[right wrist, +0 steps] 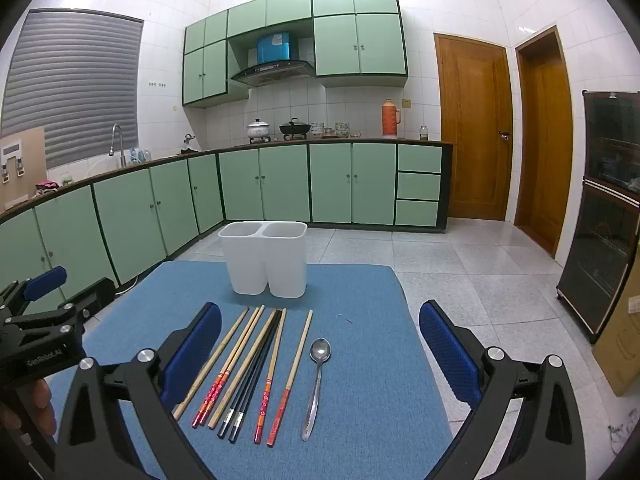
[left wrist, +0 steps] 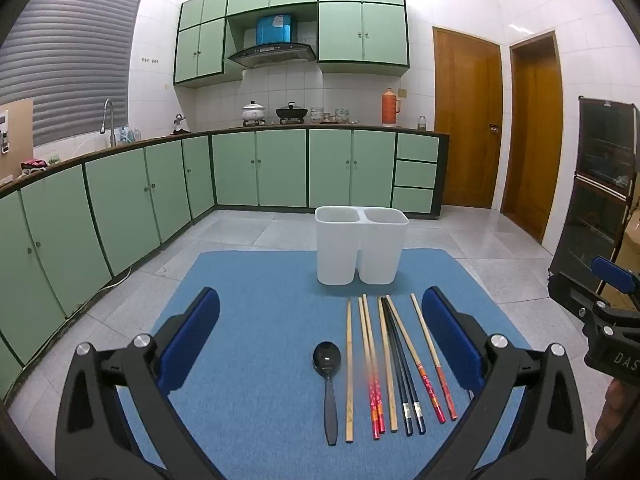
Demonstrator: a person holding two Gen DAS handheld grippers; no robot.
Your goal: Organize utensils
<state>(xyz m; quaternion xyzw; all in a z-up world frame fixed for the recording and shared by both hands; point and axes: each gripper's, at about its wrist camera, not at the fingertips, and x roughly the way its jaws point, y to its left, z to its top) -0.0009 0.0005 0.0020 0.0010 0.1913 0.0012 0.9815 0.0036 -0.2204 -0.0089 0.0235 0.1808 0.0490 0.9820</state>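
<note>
Mint-green kitchen cabinets [left wrist: 280, 168] run along two white-tiled walls, with two brown wooden doors [right wrist: 472, 128] on the right and a pale grey tiled floor [right wrist: 460, 280] below

Nearer, a blue felt mat [left wrist: 256, 312] covers the work surface. At its far edge stands a white plastic two-compartment utensil holder [left wrist: 360, 248], upright, with nothing showing above its rims. Just in front of it a row of chopsticks [left wrist: 392, 364] lies side by side, tips toward the holder: plain wooden ones, wooden ones with red patterned ends, and a black pair among them. Some touch or cross near the middle of the row. A black plastic spoon [left wrist: 328, 376] lies beside the row at its left end in the left wrist view; a shiny metal spoon [right wrist: 318, 376] lies beside the row at its right end in the right wrist view.

Both tools hover over the near edge of the mat, tilted slightly downward toward the utensils. The left gripper [left wrist: 320, 332] has its blue-padded jaws spread wide, holding nothing. The right gripper [right wrist: 320, 340] stands equally wide, also gripping nothing. Each appears at the edge of the other's view, with part of a hand [right wrist: 28, 408] on the left tool's handle
</note>
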